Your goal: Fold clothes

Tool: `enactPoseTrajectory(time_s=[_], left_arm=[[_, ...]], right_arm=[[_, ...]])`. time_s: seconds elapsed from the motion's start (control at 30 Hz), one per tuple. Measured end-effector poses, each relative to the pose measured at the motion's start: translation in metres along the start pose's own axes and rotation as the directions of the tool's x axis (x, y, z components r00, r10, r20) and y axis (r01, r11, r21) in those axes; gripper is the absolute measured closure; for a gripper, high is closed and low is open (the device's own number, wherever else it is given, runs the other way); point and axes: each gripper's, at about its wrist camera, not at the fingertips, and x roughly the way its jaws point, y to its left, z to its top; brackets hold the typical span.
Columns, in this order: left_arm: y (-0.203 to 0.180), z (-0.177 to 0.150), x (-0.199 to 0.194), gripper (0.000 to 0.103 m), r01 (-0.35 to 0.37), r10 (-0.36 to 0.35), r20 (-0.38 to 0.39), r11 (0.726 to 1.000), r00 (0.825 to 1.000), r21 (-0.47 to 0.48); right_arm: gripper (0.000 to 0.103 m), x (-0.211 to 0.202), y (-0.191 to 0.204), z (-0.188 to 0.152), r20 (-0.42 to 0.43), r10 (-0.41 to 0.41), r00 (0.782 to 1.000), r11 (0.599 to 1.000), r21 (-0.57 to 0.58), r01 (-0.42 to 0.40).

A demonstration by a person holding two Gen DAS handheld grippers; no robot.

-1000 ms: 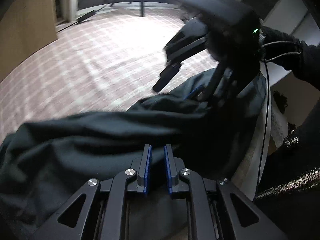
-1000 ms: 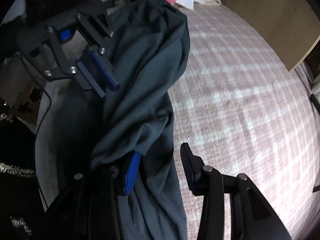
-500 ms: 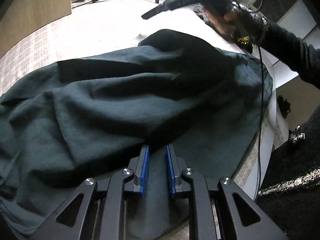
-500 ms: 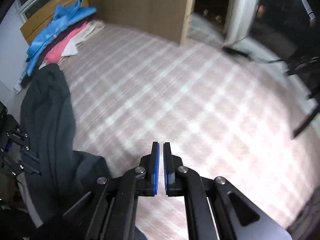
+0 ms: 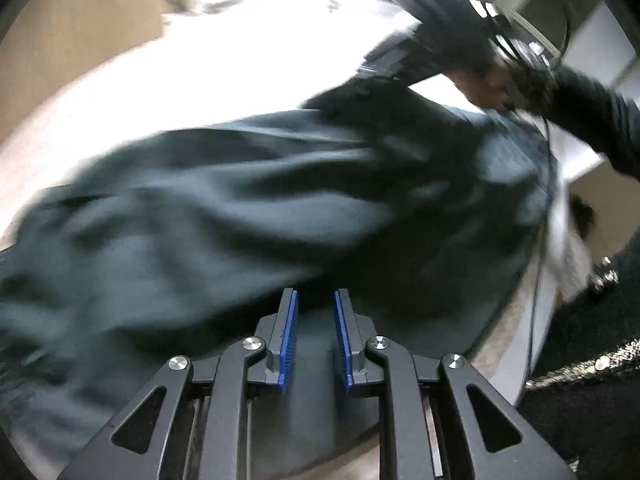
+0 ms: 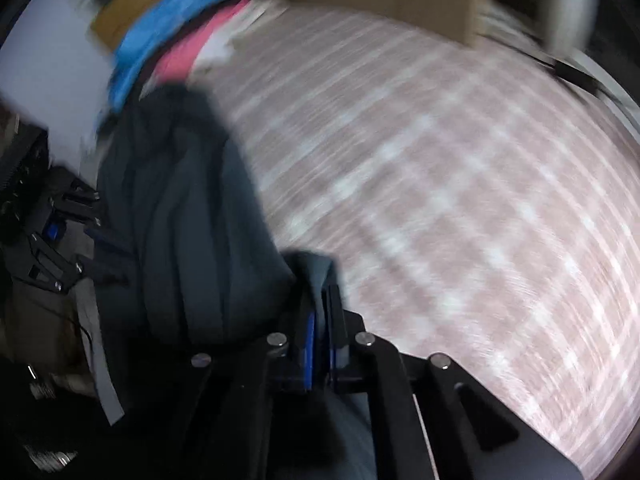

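**The dark garment stretches from your right gripper toward your left one**

Your right gripper (image 6: 320, 320) is clenched on a fold of the dark garment (image 5: 248, 208); in the right wrist view a small tuft of the cloth stands up between the blue pads (image 6: 308, 338). Your left gripper (image 5: 314, 336) is opening, and the cloth lies under and between its fingers, but the pads do not seem to press on it, so I judge it released.

The garment lies crumpled on the bed (image 6: 460, 200), along the edge nearest to you. Its long axis runs from the right gripper, past the left gripper (image 6: 60, 248), toward the pile of blue and pink clothes (image 6: 176, 40) at the far end of the bed. The checked cover to the side of it is bare.

The pictures are blurred, so I cannot tell which part of the garment the right gripper holds, a hem or a sleeve.

In my judgement the next move depends on this line: your right hand (image 5: 488, 80) already has one end, and your left gripper is nearer to the other part. You should take a new hold there, then pull the two apart along the long axis to spread the cloth flat on the bare cover
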Motion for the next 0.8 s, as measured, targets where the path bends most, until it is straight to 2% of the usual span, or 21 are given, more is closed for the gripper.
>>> enactPoseTrajectory(time_s=[0.07,0.1,0.13,0.17,0.2,0.23,0.33,0.37,0.4,0.43,0.5,0.53,0.57,0.63,0.67,0.73,0.8], left_arm=[[0.041,-0.013,-0.031,0.057,-0.095,0.106,0.066,0.984,0.992,-0.153],[0.064,-0.022,-0.046,0.053,-0.126,0.153,0.094,0.962,0.984,-0.24],[0.087,-0.033,-0.06,0.046,-0.175,0.217,0.096,0.929,0.972,-0.325],[0.098,-0.039,-0.064,0.041,-0.221,0.269,0.085,0.903,0.959,-0.368],[0.109,-0.043,-0.064,0.039,-0.234,0.283,0.071,0.89,0.957,-0.392],[0.121,-0.046,-0.063,0.035,-0.243,0.291,0.056,0.878,0.955,-0.413],[0.155,-0.057,-0.061,0.033,-0.271,0.313,0.01,0.837,0.95,-0.476],[0.158,-0.056,-0.053,0.034,-0.257,0.294,0.003,0.84,0.956,-0.477],[0.155,-0.055,-0.048,0.037,-0.266,0.298,-0.002,0.847,0.954,-0.46],[0.15,-0.054,-0.044,0.055,-0.278,0.306,-0.008,0.854,0.952,-0.441],[0.141,-0.053,-0.036,0.057,-0.301,0.322,-0.017,0.865,0.947,-0.401],[0.136,-0.052,-0.032,0.058,-0.313,0.33,-0.022,0.87,0.944,-0.381],[0.136,-0.057,-0.038,0.058,-0.347,0.365,-0.028,0.856,0.93,-0.384],[0.137,-0.064,-0.044,0.054,-0.339,0.36,-0.026,0.848,0.932,-0.407],[0.136,-0.066,-0.046,0.051,-0.343,0.365,-0.026,0.847,0.931,-0.407],[0.129,-0.062,-0.059,0.045,-0.375,0.407,-0.001,0.841,0.914,-0.39],[0.117,-0.052,-0.071,0.044,-0.405,0.451,0.046,0.837,0.891,-0.367]], right_arm=[[0.096,-0.011,-0.013,-0.001,0.014,0.054,0.998,0.996,0.076,-0.055],[0.096,-0.014,-0.017,-0.002,0.01,0.078,0.997,0.992,0.101,-0.078],[0.092,-0.017,-0.02,-0.002,0.008,0.101,0.995,0.987,0.125,-0.101],[0.089,-0.016,-0.02,-0.002,-0.002,0.121,0.993,0.982,0.146,-0.12],[0.081,-0.015,-0.019,-0.001,-0.011,0.141,0.99,0.976,0.167,-0.138],[0.078,-0.014,-0.019,0.0,-0.019,0.162,0.987,0.97,0.188,-0.155],[0.08,0.018,-0.007,-0.001,-0.021,0.131,0.991,0.978,0.167,-0.125],[0.085,0.031,0.0,0.0,-0.022,0.116,0.993,0.982,0.151,-0.111],[0.098,0.044,0.007,0.001,-0.022,0.101,0.995,0.986,0.136,-0.097],[0.099,0.056,0.014,0.002,-0.022,0.085,0.996,0.989,0.12,-0.082],[0.099,0.051,0.027,0.001,0.0,-0.046,0.999,0.998,0.047,0.046],[0.099,0.047,0.026,0.001,0.003,-0.11,0.994,0.993,0.046,0.11],[0.099,0.044,0.024,0.0,0.002,-0.13,0.991,0.99,0.059,0.13],[0.098,0.04,0.018,0.0,-0.001,-0.168,0.986,0.982,0.085,0.168],[0.096,0.029,0.019,-0.003,0.025,-0.182,0.983,0.979,0.103,0.178],[0.084,0.005,0.021,-0.007,0.078,-0.209,0.975,0.97,0.139,0.197],[0.076,-0.018,0.023,-0.012,0.129,-0.238,0.963,0.961,0.177,0.214]])
